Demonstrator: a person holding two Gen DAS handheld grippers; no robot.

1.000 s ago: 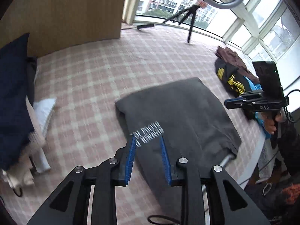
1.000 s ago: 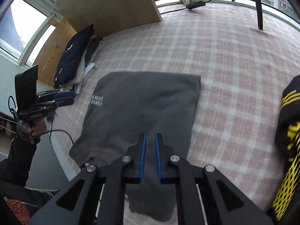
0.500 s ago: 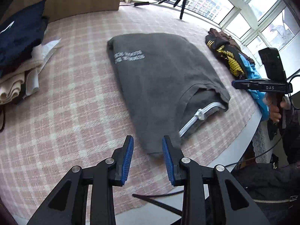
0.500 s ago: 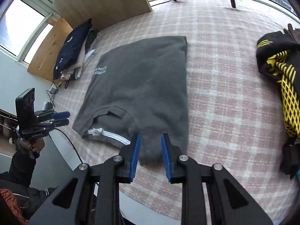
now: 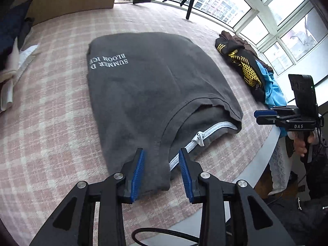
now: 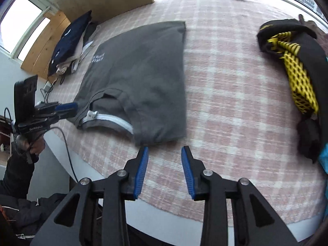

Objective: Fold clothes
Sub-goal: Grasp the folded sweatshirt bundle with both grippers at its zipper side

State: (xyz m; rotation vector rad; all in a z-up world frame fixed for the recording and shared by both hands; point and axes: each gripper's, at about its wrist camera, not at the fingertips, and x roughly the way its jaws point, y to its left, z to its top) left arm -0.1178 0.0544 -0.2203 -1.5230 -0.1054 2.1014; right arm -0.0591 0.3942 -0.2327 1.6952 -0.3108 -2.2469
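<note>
A dark grey T-shirt (image 5: 147, 94) with white lettering lies folded on the pink checked cloth; its collar with a white inner band (image 5: 205, 137) faces the near edge. My left gripper (image 5: 162, 170) is open, its blue fingers either side of the shirt's near corner. In the right wrist view the same T-shirt (image 6: 143, 78) lies ahead, and my right gripper (image 6: 165, 168) is open just short of its near corner, holding nothing. Each gripper shows in the other's view, held by a hand at the table edge.
A black and yellow garment (image 6: 291, 65) lies in a pile with blue cloth (image 5: 272, 88) on the right. Folded dark blue and cream clothes (image 6: 69, 43) are stacked at the far left. A tripod (image 5: 190, 2) stands by the windows. The table's rounded edge (image 5: 264, 153) runs close by.
The right gripper opened from shut and drew back off the shirt toward the table edge. The left gripper pulled back to the shirt's near corner. The shirt lies folded over, collar showing.
</note>
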